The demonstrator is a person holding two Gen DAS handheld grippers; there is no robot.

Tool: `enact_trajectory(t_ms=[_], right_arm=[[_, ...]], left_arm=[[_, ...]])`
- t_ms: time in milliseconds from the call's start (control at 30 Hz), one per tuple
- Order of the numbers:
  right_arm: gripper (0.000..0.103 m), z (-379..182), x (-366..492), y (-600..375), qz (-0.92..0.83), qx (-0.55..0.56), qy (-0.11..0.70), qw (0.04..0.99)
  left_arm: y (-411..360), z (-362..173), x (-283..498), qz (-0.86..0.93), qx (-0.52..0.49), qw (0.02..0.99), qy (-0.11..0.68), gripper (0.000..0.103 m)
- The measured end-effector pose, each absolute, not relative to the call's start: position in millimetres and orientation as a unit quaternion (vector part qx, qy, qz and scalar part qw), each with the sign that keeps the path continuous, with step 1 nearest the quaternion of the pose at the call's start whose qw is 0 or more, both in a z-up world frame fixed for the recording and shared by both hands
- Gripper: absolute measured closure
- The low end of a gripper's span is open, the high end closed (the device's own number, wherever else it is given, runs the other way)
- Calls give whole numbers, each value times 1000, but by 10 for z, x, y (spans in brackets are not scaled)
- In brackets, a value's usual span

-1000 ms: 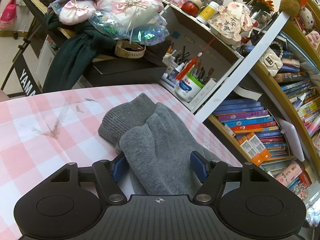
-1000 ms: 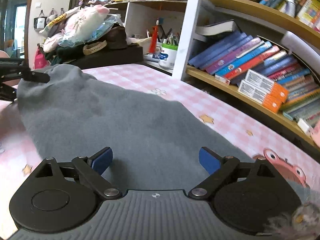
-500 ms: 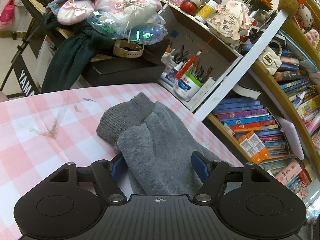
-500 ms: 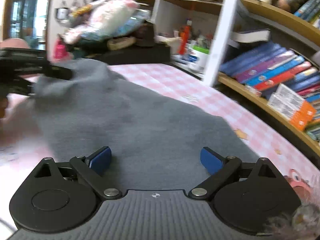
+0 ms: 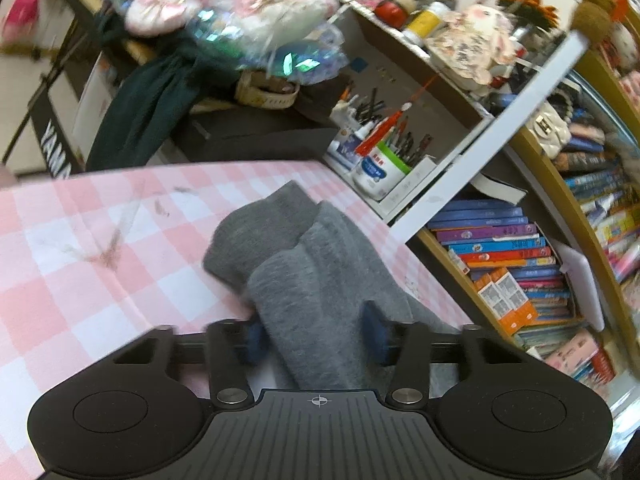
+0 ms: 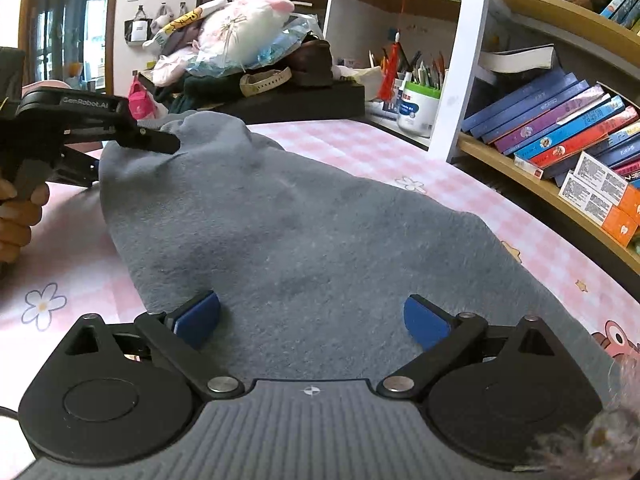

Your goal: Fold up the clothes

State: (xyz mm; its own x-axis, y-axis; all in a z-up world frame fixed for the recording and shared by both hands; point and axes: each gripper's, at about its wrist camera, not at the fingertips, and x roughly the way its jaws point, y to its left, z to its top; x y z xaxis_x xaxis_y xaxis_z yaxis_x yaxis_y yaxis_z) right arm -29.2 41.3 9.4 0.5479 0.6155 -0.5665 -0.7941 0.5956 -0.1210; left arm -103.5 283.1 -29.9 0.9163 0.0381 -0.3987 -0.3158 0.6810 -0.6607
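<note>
A grey fleece garment [image 6: 320,248] lies spread on the pink checked surface [image 5: 80,264], its far end bunched up beside the bookshelf [image 6: 560,152]. The left claw [image 5: 316,332] is closing, its 2 blue pads pinching a raised fold of the grey cloth between them. The right claw [image 6: 312,320] stands wide apart and opening over the near part of the garment, with cloth lying between its pads but not gripped.
</note>
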Motion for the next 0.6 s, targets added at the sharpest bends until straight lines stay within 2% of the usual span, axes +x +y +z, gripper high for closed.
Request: enact_trajectory(t_ms=[100,133,200,467,600], right_arm=[[3,88,-293,414,410,-184,242,860],[3,85,-289,411,410,-182,243,860],[2,84,-273,404,412,-178,246,859],[3,112,-228,312,434,-157,246,853],[3,284,-170,69,431,-112,238,863]], left_arm=[[2930,-368,-1068,91,-434,881,167,86],[2912,-337,-1085,90,-433,882,160,88],[2874,-272,-1119,87,-430,887,147,89],[2274,410,-1123,73,-258,957,111,89],[1968,635,-1123,67,-174,977,107,89]])
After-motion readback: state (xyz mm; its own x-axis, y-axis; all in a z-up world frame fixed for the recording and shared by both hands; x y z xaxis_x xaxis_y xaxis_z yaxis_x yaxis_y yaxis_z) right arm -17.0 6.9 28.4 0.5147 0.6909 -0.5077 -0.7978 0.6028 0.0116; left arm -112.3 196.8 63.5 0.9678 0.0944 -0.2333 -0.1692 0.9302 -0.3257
